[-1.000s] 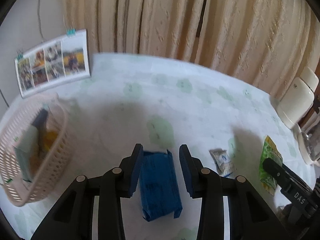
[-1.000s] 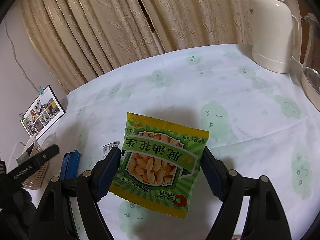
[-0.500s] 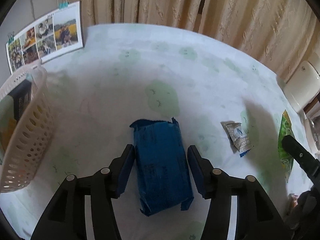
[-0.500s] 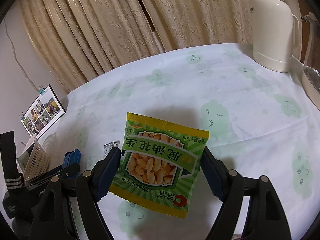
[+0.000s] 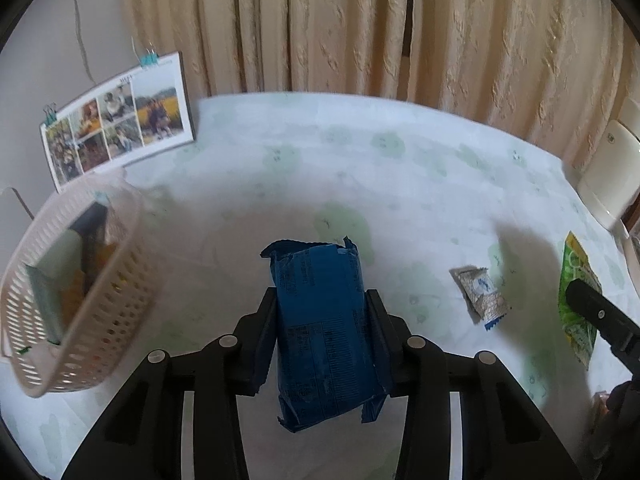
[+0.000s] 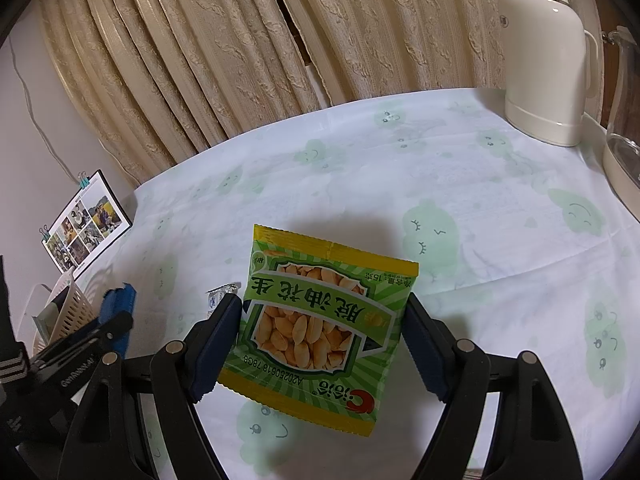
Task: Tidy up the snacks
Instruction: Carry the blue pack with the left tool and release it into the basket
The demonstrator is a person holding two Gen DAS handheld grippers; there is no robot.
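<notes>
A blue snack packet (image 5: pixel 324 320) sits lengthwise between the fingers of my left gripper (image 5: pixel 322 296), which is shut on it just above the tablecloth. The same packet (image 6: pixel 120 308) shows at the left of the right wrist view. A pale perforated basket (image 5: pixel 100 312) holding several snacks stands to the left of it. My right gripper (image 6: pixel 322 308) is shut on a green peanut packet (image 6: pixel 320 320), its pads pressing both side edges. The peanut packet (image 5: pixel 576 308) also appears at the far right of the left wrist view. A small grey sachet (image 5: pixel 480 296) lies on the cloth between the two grippers.
A clipped photo calendar (image 5: pixel 116 136) leans at the back left beside the basket. A cream kettle (image 6: pixel 548 76) and a glass jug (image 6: pixel 624 120) stand at the back right. Beige curtains (image 5: pixel 360 24) hang behind the table (image 6: pixel 440 168), which wears a white cloth with green faces.
My left gripper has shut on the blue packet and raised it off the cloth, and its view has tilted back up with the basket further off. The right gripper and peanut packet have not moved.
</notes>
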